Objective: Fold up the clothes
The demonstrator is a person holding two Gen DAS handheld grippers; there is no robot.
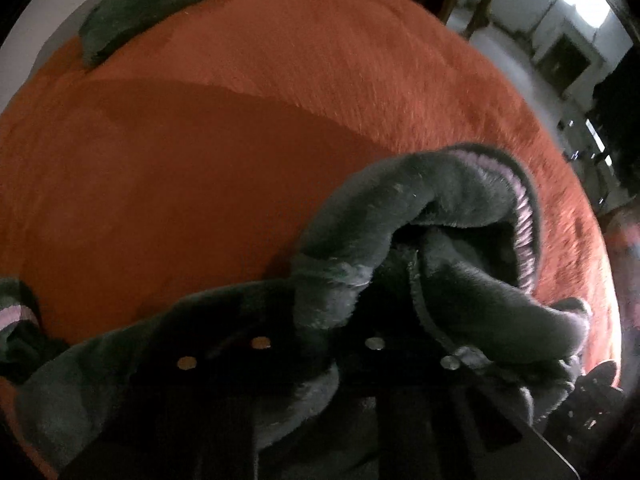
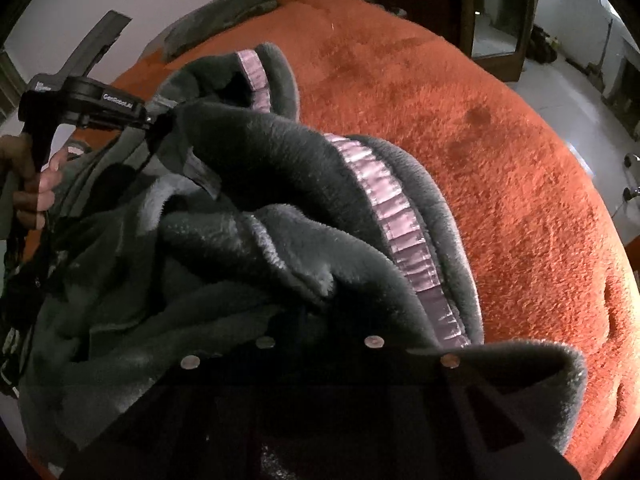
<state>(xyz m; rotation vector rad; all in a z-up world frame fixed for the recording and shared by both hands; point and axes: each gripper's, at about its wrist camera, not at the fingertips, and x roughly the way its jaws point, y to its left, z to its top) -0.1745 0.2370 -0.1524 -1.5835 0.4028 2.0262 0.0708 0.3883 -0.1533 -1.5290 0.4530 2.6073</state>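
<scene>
A dark grey fleece garment (image 2: 280,184) with pink satin trim (image 2: 400,216) is bunched above the orange plush bed (image 2: 500,160). My left gripper (image 2: 160,120) shows in the right wrist view at the upper left, held by a hand, shut on an edge of the garment. In the left wrist view the garment (image 1: 420,216) drapes over the left gripper's fingers, which are hidden. My right gripper (image 2: 320,344) is buried under the fleece and grips it; its tips are hidden.
A second dark green-grey garment (image 1: 152,12) lies at the bed's far edge by the white wall; it also shows in the right wrist view (image 2: 228,12). A wooden-framed mirror (image 2: 496,12) and a tiled floor (image 2: 560,92) are beyond the bed on the right.
</scene>
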